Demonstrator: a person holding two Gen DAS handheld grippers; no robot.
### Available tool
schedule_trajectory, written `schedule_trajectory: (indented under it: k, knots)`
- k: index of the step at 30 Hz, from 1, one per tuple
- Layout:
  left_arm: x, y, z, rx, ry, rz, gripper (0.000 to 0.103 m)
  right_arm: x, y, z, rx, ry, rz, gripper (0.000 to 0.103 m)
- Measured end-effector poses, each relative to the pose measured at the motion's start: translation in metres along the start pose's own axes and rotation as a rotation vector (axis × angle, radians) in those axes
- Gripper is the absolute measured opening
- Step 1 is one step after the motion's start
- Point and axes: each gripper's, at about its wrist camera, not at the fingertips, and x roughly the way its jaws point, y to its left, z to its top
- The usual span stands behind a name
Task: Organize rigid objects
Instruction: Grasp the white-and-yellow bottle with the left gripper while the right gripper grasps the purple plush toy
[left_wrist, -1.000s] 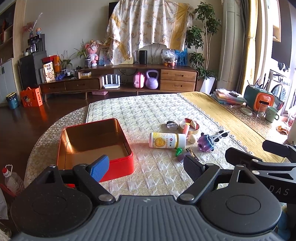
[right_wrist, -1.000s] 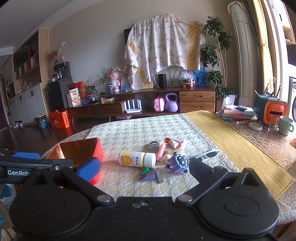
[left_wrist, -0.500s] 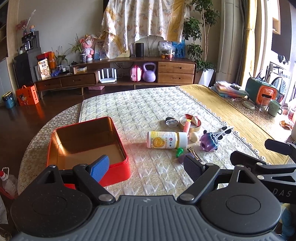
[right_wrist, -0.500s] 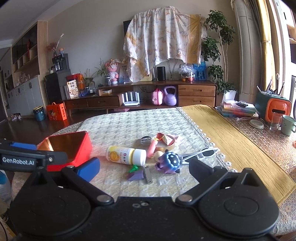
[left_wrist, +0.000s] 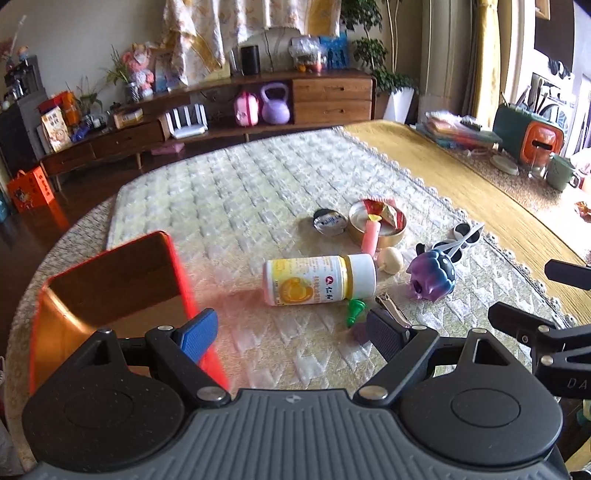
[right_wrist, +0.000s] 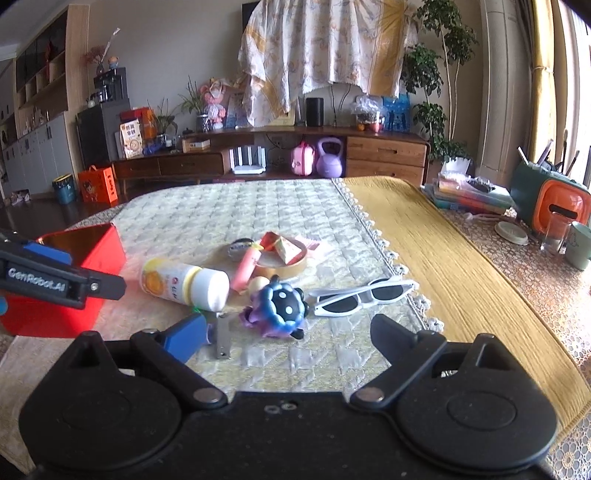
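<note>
Two hand-held grippers above a bench covered with a pale quilted cloth; the left gripper with jaws wide apart and empty, the right gripper likewise wide and empty. The scattered rigid items lie in a loose cluster near the middle of the bench: a white plastic bottle with a yellow label and white cap on its side; a purple spiky toy with a dark dotted face just beside it; white-framed sunglasses to its right; a round shallow tin holding red snack packets; a pink tube leaning on that tin; a small green plastic piece and a metal nail clipper at the near edge. The open red metal box, the probable destination, stands well apart to the left and appears empty. Risks, as judged: the lying bottle could roll away if the jaws close off-centre; the crowded items touch, so a reach for one may knock its neighbours; the thin clipper lies flat and may slip from the jaws. Legible writing: "GenRobot.AI" on the left gripper's arm in the right wrist view; a red logo with characters on the bottle label, too small to read.
</note>
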Motion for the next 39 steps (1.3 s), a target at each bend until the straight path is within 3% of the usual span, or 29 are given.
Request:
schedule_trajectory:
  k: [4,15,21,26,32,39]
  knots:
    - [0.028,-0.005,0.012,0.016,0.036,-0.008,0.088,0.013,-0.004,-0.001,-0.021,0.032,0.057,0.092]
    - [0.078,0.002,0.047,0.191,0.127,-0.23,0.088,0.047,-0.008,0.01,-0.103,0.076,0.103,0.089]
    - [0.099,-0.001,0.056,0.33,0.196,-0.304,0.088,0.058,-0.013,0.013,-0.114,0.095,0.145,0.088]
    - [0.113,-0.008,0.061,0.458,0.216,-0.301,0.088,0.066,-0.015,0.015,-0.124,0.113,0.157,0.088]
    - [0.132,-0.011,0.059,0.517,0.251,-0.305,0.088,0.079,-0.017,0.016,-0.103,0.13,0.157,0.083]
    - [0.145,-0.009,0.063,0.444,0.254,-0.325,0.088,0.087,-0.017,0.015,-0.072,0.138,0.166,0.074]
